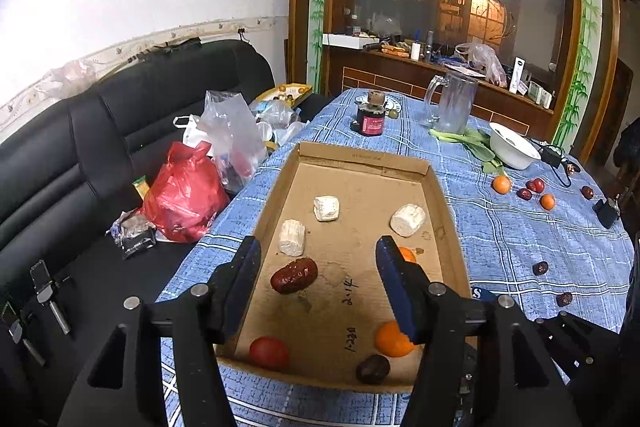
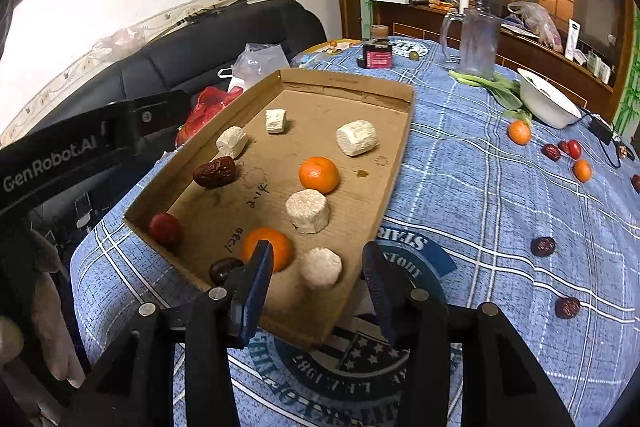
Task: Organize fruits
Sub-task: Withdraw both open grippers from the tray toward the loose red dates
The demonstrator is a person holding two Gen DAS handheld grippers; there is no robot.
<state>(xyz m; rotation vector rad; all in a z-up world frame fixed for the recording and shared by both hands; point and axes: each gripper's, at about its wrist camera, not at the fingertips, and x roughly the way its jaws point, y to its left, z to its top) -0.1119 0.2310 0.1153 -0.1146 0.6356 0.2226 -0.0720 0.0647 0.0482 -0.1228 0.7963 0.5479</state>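
A shallow cardboard tray (image 1: pixel 360 157) (image 2: pixel 348 81) lies on the blue checked tablecloth. It holds two oranges (image 2: pixel 319 174) (image 2: pixel 276 243), a red date (image 1: pixel 294 275) (image 2: pixel 215 171), a darker date (image 1: pixel 373 369), a red tomato (image 1: pixel 269 353) (image 2: pixel 165 229) and several white chunks (image 1: pixel 326 207). My left gripper (image 1: pixel 318 247) hangs open over the tray, with the red date lying below between its fingers, untouched. My right gripper (image 2: pixel 318 251) is open at the tray's near right corner; a white chunk (image 2: pixel 321 267) sits between its fingers with gaps on both sides. Loose oranges (image 2: pixel 519 131) (image 2: pixel 582 170) and dates (image 2: pixel 543 246) (image 2: pixel 567 307) lie on the cloth to the right.
At the table's far end stand a glass mug (image 2: pixel 478 43), a dark jar (image 2: pixel 377 53), leafy greens (image 2: pixel 500 87) and a white bowl (image 2: pixel 548 103) with a black cable beside it. Left of the table, a black sofa (image 1: pixel 80 155) carries a red bag (image 1: pixel 186 195) and clear bags.
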